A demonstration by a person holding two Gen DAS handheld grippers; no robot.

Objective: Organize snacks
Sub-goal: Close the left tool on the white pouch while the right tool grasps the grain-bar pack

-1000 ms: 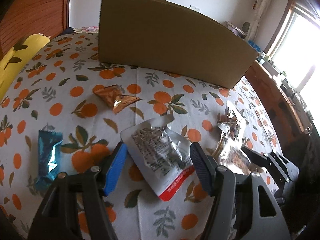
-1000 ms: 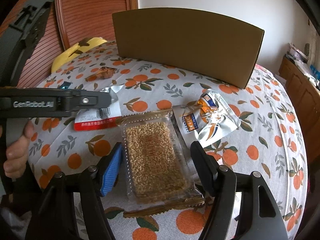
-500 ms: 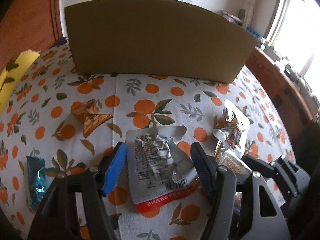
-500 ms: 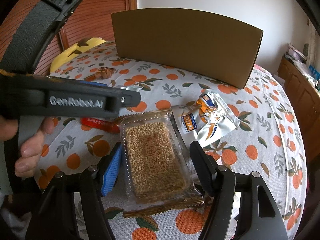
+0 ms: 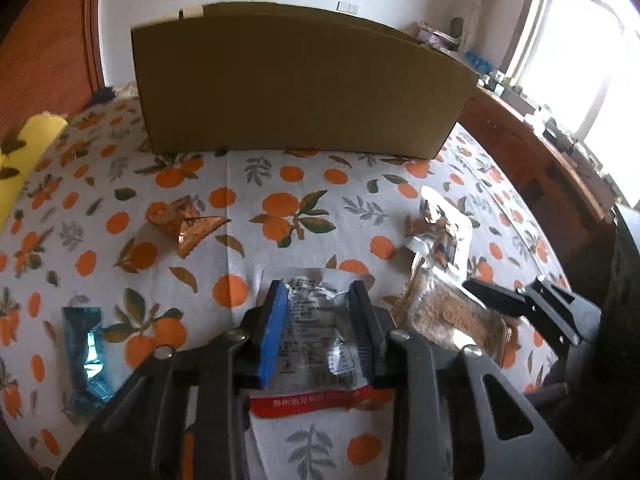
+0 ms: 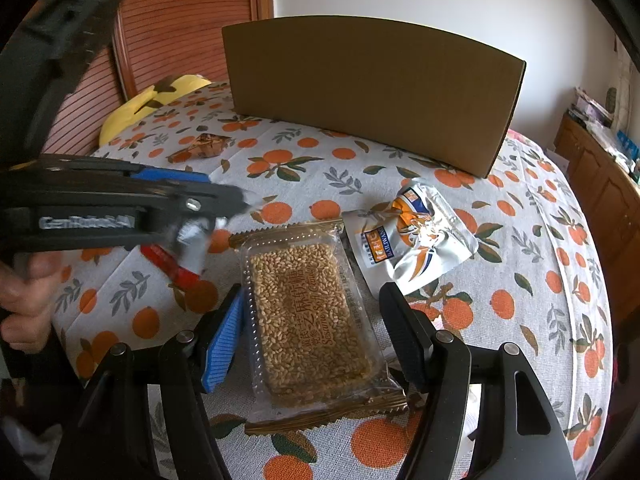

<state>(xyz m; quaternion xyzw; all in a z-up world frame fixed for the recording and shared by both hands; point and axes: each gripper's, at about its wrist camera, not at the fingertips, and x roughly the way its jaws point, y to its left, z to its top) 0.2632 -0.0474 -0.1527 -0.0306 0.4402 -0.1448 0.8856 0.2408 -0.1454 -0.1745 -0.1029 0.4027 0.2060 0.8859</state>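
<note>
My left gripper (image 5: 318,300) is shut on a silver snack pouch with a red bottom strip (image 5: 320,344) and holds it a little above the cloth; it also shows in the right wrist view (image 6: 188,248). My right gripper (image 6: 312,316) is open with its jaws on either side of a clear-wrapped sesame bar (image 6: 308,316) lying flat on the table. A white and orange pouch (image 6: 412,240) lies just beyond the bar. A brown cardboard box (image 5: 300,88) stands at the back.
An orange-brown wrapper (image 5: 184,224) and a blue wrapper (image 5: 86,352) lie on the orange-print tablecloth (image 5: 280,184) to the left. A yellow cushion (image 6: 156,100) sits at the far left. A wooden cabinet (image 6: 600,176) runs along the right.
My left gripper has closed on the silver pouch and lifted it off the cloth. My right gripper stays open around the sesame bar.
</note>
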